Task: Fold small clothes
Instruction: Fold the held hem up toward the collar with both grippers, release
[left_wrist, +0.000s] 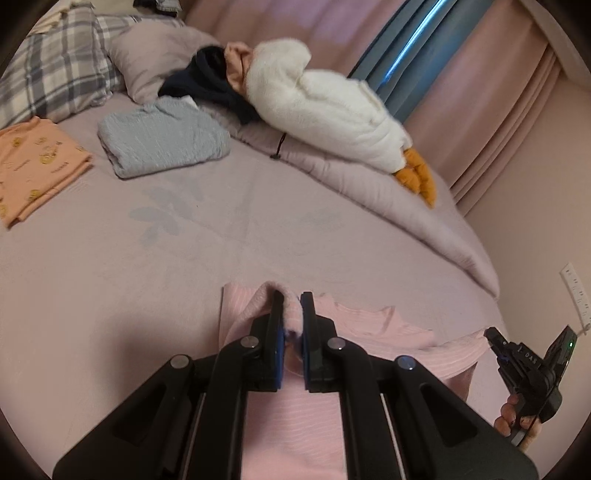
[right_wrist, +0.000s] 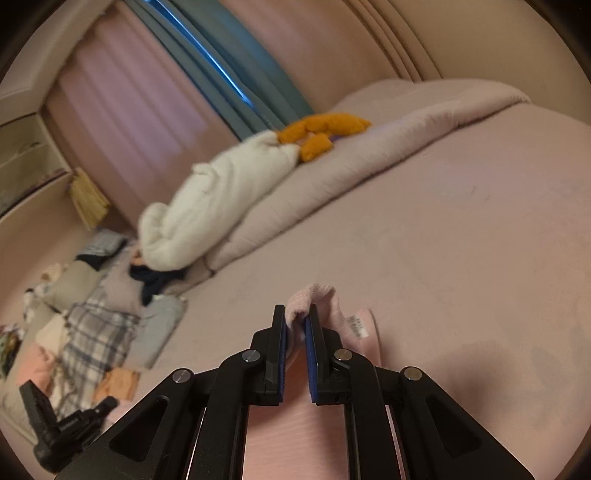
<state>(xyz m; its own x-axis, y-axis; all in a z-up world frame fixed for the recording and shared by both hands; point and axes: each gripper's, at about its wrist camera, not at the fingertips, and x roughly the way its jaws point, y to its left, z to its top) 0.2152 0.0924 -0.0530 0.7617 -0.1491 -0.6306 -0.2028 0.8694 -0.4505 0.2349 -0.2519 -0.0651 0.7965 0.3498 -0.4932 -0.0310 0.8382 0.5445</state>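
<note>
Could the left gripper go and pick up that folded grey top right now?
Probably not at once. The left gripper is shut on the pink garment, so it would have to let go first. Otherwise the bed between it and the grey top lies bare.

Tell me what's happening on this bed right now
A person is folding a pink garment on the bed, using a handheld gripper in each hand. The left gripper and the right gripper each have their jaws pinched on an edge of the pink fabric, bunching it between them. Two folded pieces already lie further up the bed: a grey-blue one and an orange printed one. A white plush toy rests on the rolled duvet.
</note>
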